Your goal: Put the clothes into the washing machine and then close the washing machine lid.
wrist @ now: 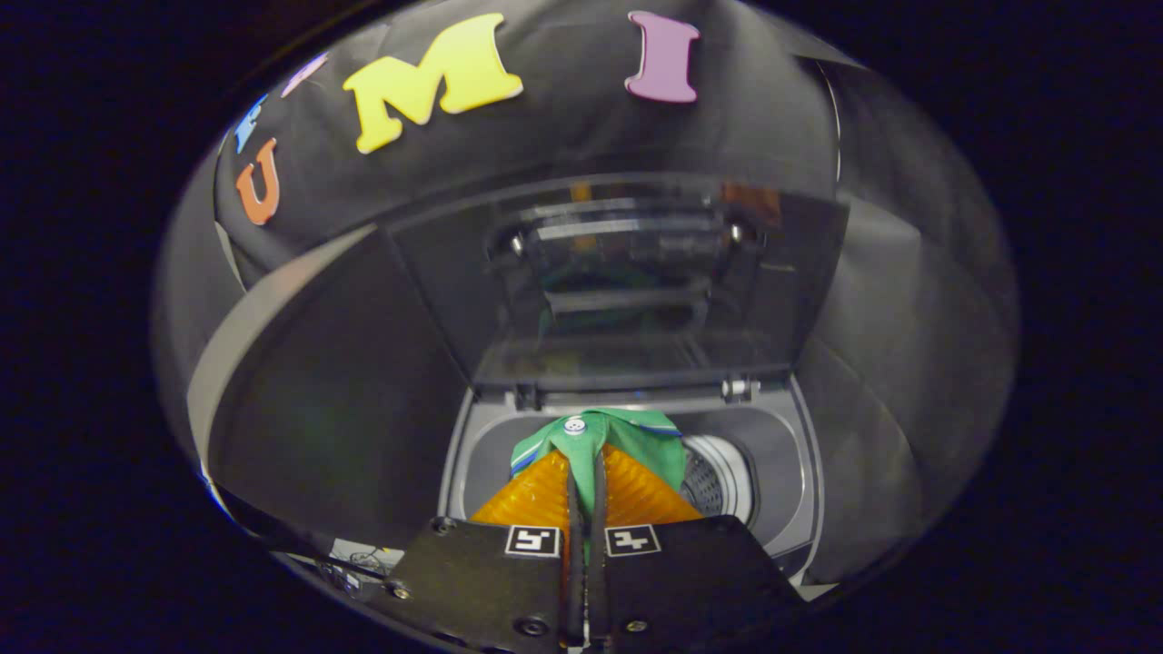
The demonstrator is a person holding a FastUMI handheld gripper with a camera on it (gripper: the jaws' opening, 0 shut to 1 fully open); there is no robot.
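Gripper, low centre of frame, fingers pinched tight on the green garment, held over the open washing machine drum (not yet dropped in). Lid stands upright mid-frame. Left: release cloth, then shut lid, so approx. halfway.

A green garment with a blue-and-white striped edge is pinched between the ribbed orange fingers of the gripper. Beyond them, a grey washing machine and its dark, glossy lid are seen.
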